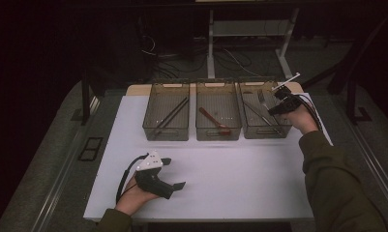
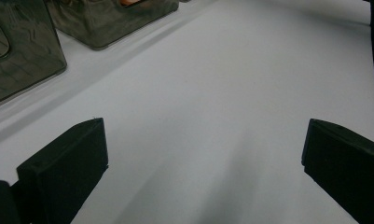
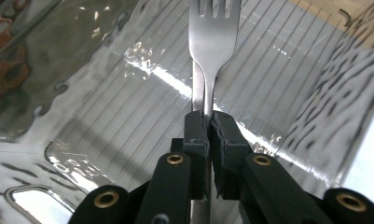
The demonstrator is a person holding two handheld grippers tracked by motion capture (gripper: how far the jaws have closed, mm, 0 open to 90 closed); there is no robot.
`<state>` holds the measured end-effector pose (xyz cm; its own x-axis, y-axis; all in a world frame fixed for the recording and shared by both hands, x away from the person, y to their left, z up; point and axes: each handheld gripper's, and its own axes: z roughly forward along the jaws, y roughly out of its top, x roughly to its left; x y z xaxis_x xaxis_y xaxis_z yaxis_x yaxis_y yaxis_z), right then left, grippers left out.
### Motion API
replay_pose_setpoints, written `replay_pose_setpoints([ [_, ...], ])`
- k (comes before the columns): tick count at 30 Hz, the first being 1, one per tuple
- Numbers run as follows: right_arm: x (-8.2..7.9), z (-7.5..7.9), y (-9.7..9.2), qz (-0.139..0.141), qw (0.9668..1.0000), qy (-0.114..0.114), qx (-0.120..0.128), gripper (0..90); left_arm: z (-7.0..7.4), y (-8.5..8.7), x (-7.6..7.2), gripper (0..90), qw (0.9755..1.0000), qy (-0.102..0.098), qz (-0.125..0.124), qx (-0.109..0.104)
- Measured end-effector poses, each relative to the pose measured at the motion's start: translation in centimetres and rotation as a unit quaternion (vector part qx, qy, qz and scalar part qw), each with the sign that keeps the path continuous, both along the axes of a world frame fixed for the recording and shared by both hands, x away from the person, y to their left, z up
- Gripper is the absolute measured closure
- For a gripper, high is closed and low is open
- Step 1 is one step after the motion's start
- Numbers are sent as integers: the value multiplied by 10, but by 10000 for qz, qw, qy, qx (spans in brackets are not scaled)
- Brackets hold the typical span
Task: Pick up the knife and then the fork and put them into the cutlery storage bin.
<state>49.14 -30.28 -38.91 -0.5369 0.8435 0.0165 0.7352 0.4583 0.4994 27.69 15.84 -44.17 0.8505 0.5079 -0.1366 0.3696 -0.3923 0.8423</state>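
Right gripper (image 3: 208,122), over the far right corner of the white table (image 1: 240,188), is clenched on the handle of a silver metal fork (image 3: 211,42), tines pointing away from the jaws. The fork hangs inside, or just above, the right-hand smoky clear plastic bin (image 1: 262,129); the high view is too dim to settle which. Left gripper (image 1: 176,173) rests near the table's near left edge, jaws spread wide, nothing between them.
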Motion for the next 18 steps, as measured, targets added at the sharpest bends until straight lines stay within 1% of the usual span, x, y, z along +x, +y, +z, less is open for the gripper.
replay_pose_setpoints([
  [3, 1, -3, 3, 22, 10000, 20, -44, 820, 0, 0, 0, 0, 10000, 3, -5, 8],
  [7, 1, -4, 6, 30, 10000, 1, -17, 739, 0, 0, 0, 0, 10000, 5, -7, 11],
  [11, 0, -3, 5, 17, 10000, -28, 44, 688, 0, 0, 0, 0, 10000, -2, -3, -2],
  [15, -2, 0, 2, -23, 9996, -126, 262, 598, 0, 0, 0, 0, 10000, -6, 0, -1],
  [18, -5, 3, -2, -118, 9978, -280, 590, 550, 0, 1, 1, 0, 10000, 10, 7, -9],
])
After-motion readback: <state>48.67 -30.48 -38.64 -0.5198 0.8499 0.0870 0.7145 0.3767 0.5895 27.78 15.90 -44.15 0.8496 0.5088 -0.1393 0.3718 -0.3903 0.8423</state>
